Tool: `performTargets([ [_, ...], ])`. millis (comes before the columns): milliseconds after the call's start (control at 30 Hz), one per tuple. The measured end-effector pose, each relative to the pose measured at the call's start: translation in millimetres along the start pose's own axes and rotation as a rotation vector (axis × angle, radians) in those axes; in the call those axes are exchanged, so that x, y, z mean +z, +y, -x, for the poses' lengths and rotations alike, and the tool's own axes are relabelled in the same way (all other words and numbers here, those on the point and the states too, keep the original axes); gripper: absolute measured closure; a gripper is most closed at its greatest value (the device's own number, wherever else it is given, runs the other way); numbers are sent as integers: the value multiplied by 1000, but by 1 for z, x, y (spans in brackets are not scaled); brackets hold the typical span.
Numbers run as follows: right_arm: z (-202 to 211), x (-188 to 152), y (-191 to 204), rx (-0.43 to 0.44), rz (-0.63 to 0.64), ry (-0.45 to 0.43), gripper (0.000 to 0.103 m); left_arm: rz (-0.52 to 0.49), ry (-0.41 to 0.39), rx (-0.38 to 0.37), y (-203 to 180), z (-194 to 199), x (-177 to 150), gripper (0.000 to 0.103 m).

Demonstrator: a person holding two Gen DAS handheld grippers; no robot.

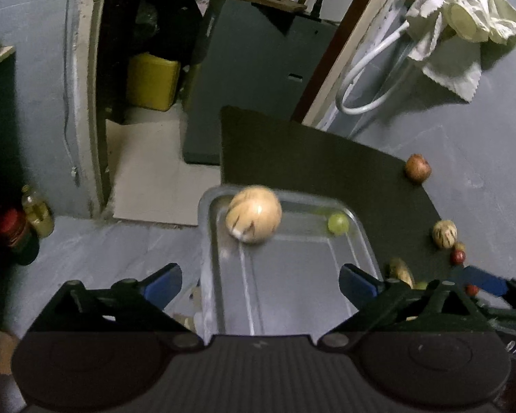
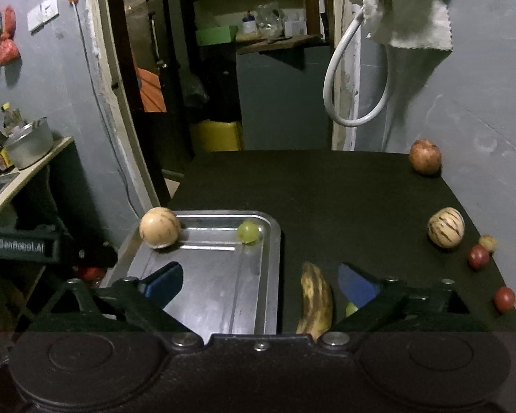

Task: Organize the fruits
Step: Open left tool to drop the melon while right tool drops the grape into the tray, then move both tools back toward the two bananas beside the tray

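Note:
A steel tray (image 2: 203, 285) lies at the left front of the black table (image 2: 326, 186). In its far left corner sits a pale round fruit (image 2: 160, 228) (image 1: 253, 214), blurred in the left wrist view. A small green fruit (image 2: 248, 231) (image 1: 338, 223) lies in the far right corner. My left gripper (image 1: 260, 275) hangs open above the tray, holding nothing. My right gripper (image 2: 260, 275) is open over the tray's right rim, and a spotted banana (image 2: 314, 301) lies on the table between its fingers, untouched. Another green fruit (image 2: 351, 308) peeks from behind its right finger.
Along the table's right edge lie a reddish round fruit (image 2: 425, 156), a striped pale fruit (image 2: 445, 227), a small tan fruit (image 2: 487, 241) and two small red ones (image 2: 478, 257). A white hose (image 2: 347, 96) and a cloth (image 2: 409, 17) hang on the wall behind. A doorway opens beyond the table.

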State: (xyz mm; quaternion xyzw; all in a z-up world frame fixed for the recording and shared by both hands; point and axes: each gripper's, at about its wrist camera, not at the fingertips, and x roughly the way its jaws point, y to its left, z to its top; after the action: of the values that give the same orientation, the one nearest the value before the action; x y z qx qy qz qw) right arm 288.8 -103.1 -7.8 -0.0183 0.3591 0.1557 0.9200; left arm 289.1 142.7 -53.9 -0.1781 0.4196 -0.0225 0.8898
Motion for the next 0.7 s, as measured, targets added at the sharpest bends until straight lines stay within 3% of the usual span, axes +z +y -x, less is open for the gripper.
performTargets([
  [400, 46, -56, -16, 42, 28, 90, 1, 5, 77, 103, -7, 46, -64, 1],
  [700, 68, -97, -40, 77, 31, 197, 1, 16, 217, 151, -35, 60, -120, 1],
])
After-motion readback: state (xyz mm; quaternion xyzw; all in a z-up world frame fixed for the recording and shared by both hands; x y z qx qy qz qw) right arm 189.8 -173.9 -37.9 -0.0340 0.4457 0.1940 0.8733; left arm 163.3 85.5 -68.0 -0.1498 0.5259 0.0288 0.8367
